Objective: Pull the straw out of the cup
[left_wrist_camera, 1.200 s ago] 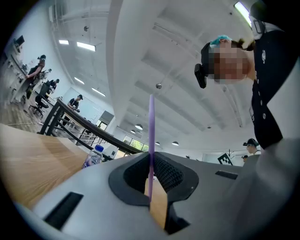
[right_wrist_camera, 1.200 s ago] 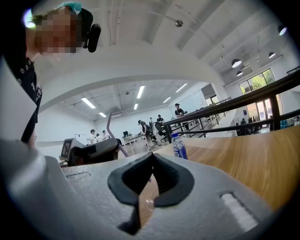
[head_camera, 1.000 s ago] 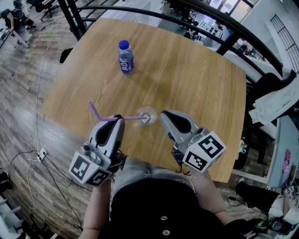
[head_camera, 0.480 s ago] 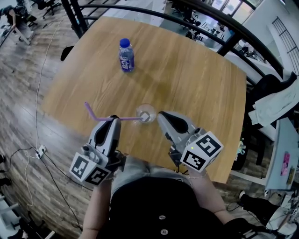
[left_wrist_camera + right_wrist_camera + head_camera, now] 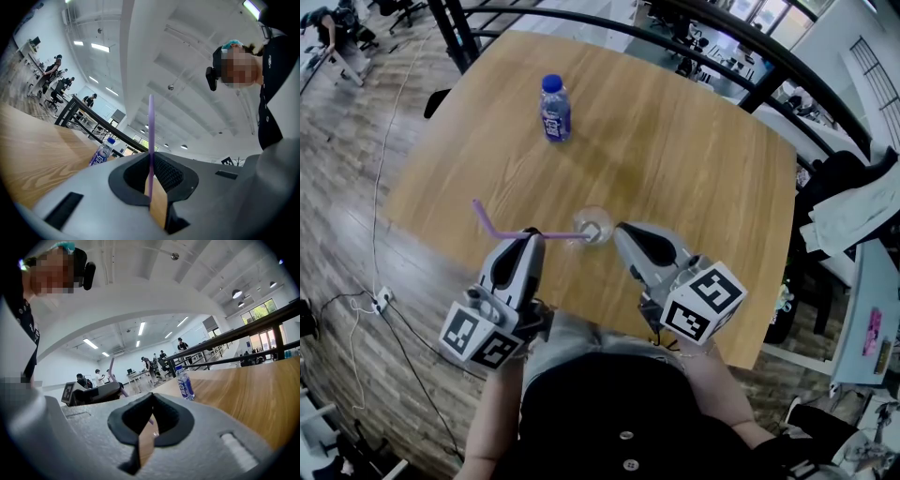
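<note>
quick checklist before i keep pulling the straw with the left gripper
1. Left gripper shut on the straw: ok, the jaws pinch it.
2. Right gripper steadying the cup: ok, its jaws are closed at the rim, though the clear wall is faint.
3. Straw free of the cup: not ok, its far end lies at the cup's mouth.
4. Pull path clear: ok, the bottle stands far across the table.
5. Liquid in the cup: cannot tell.
</note>
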Demonstrator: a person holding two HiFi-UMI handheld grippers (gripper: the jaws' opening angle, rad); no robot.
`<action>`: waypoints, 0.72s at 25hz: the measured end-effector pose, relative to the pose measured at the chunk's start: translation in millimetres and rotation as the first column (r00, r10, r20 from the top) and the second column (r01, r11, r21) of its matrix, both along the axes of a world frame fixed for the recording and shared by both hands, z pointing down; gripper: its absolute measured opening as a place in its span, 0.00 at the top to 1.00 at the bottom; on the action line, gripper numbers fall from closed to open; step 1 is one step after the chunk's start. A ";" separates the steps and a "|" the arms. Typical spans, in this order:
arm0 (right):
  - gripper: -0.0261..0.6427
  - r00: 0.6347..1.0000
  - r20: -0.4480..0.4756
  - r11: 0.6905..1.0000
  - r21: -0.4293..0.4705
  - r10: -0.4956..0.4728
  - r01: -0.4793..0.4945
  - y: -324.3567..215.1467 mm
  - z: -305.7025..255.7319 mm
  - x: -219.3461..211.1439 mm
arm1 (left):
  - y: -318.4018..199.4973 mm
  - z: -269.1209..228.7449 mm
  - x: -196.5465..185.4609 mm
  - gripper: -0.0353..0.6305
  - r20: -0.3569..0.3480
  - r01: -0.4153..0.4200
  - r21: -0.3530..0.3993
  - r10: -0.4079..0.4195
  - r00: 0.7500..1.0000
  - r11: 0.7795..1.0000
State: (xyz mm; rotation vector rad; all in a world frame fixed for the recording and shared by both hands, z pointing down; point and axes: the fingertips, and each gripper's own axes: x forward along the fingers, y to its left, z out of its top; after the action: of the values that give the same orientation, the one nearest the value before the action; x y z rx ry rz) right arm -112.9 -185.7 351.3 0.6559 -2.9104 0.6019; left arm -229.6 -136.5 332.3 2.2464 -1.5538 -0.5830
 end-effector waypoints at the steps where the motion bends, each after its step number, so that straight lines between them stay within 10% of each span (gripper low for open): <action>1: 0.96 1.000 -0.001 1.000 0.002 -0.003 0.003 0.4 -0.4 -0.6 | -0.2 -0.2 0.0 0.89 0.003 0.000 -0.001 0.000 1.000 1.000; 18: 0.96 1.000 -0.023 1.000 -0.011 -0.016 0.015 -0.2 9.1 -0.3 | -1.1 6.3 0.1 0.89 0.001 0.007 -0.034 -0.007 1.000 0.999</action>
State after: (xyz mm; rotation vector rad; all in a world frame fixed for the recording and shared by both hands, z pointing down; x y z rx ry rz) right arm -113.2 -185.9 360.3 0.6343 -2.8862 0.6032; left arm -229.5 -137.6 338.6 2.2176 -1.5606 -0.5536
